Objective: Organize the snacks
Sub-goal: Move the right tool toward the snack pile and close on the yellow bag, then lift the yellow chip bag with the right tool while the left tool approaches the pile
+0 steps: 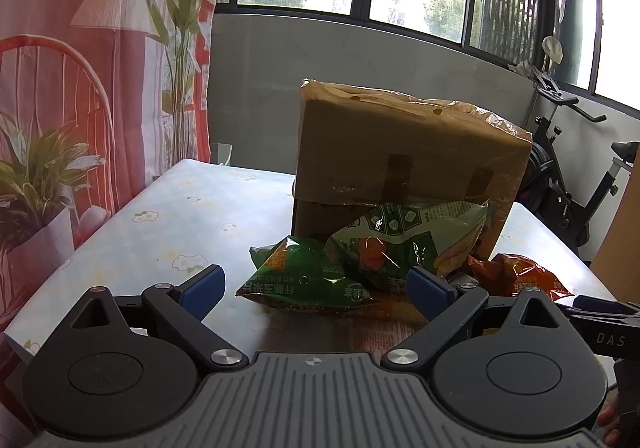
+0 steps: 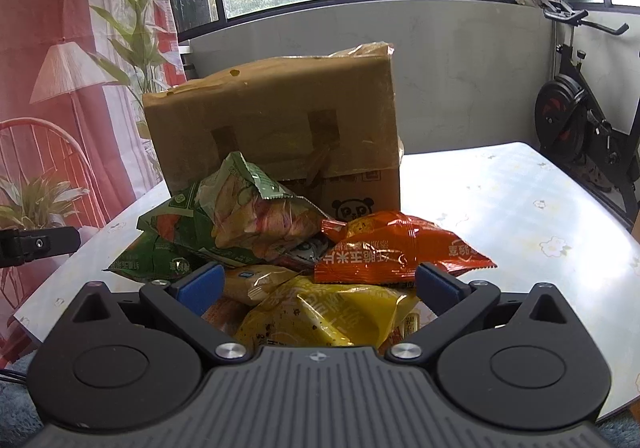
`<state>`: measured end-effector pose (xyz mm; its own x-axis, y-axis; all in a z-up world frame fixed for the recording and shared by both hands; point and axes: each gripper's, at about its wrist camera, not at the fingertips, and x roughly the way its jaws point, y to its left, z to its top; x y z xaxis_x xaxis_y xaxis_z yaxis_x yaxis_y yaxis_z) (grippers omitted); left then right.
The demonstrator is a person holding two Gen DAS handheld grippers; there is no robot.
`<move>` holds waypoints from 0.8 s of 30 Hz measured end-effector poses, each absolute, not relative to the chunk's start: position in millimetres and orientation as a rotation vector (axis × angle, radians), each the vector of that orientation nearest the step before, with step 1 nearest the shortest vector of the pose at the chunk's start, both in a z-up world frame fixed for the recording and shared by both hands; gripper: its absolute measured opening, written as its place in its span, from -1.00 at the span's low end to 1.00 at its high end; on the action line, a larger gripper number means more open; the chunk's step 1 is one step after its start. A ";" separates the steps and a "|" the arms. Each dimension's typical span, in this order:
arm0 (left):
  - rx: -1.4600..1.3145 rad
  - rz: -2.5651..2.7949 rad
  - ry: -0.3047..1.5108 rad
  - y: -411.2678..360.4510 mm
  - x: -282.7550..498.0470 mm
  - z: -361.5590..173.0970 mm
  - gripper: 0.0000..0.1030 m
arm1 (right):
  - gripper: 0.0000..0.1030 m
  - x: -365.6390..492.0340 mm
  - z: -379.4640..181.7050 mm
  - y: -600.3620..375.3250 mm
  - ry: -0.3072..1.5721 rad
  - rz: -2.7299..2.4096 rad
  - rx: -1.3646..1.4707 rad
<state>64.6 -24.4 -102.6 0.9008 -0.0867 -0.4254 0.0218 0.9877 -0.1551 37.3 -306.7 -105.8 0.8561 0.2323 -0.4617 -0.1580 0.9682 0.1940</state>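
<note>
A pile of snack bags lies on the table in front of a brown cardboard box (image 1: pixel 404 151) (image 2: pixel 280 127). In the left wrist view a small green bag (image 1: pixel 308 280) lies just ahead of my left gripper (image 1: pixel 316 290), which is open with nothing between its blue pads. A larger green bag (image 1: pixel 404 244) leans on the box, and an orange bag (image 1: pixel 516 276) lies to the right. In the right wrist view my right gripper (image 2: pixel 318 288) is open, low over a yellow bag (image 2: pixel 328 316). An orange bag (image 2: pixel 400 248) and a tall green bag (image 2: pixel 248 207) lie beyond it.
The table (image 1: pixel 160 232) (image 2: pixel 520 207) has a pale flowered cloth. A red curtain (image 1: pixel 60 47) and a potted plant (image 1: pixel 36 175) are at the left. An exercise bike (image 2: pixel 580 119) stands at the right behind the table. The other gripper's arm (image 2: pixel 36 244) shows at the left edge.
</note>
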 end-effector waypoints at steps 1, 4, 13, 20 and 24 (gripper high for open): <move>-0.145 -0.058 0.448 -25.1 64.6 -103.2 0.91 | 1.00 40.0 -108.5 -307.0 0.517 0.206 0.161; -0.132 -0.060 0.454 -25.4 64.5 -105.1 0.91 | 1.00 50.7 -115.3 -307.7 0.556 0.200 0.196; -0.124 -0.054 0.492 -21.2 68.5 -112.3 0.90 | 0.99 82.5 -146.9 -316.4 0.678 0.137 0.322; -0.139 -0.060 0.489 -21.6 68.6 -112.3 0.89 | 0.85 79.0 -151.1 -321.7 0.696 0.178 0.372; -0.142 -0.063 0.488 -21.0 68.6 -112.3 0.89 | 0.71 76.7 -155.3 -322.4 0.725 0.234 0.417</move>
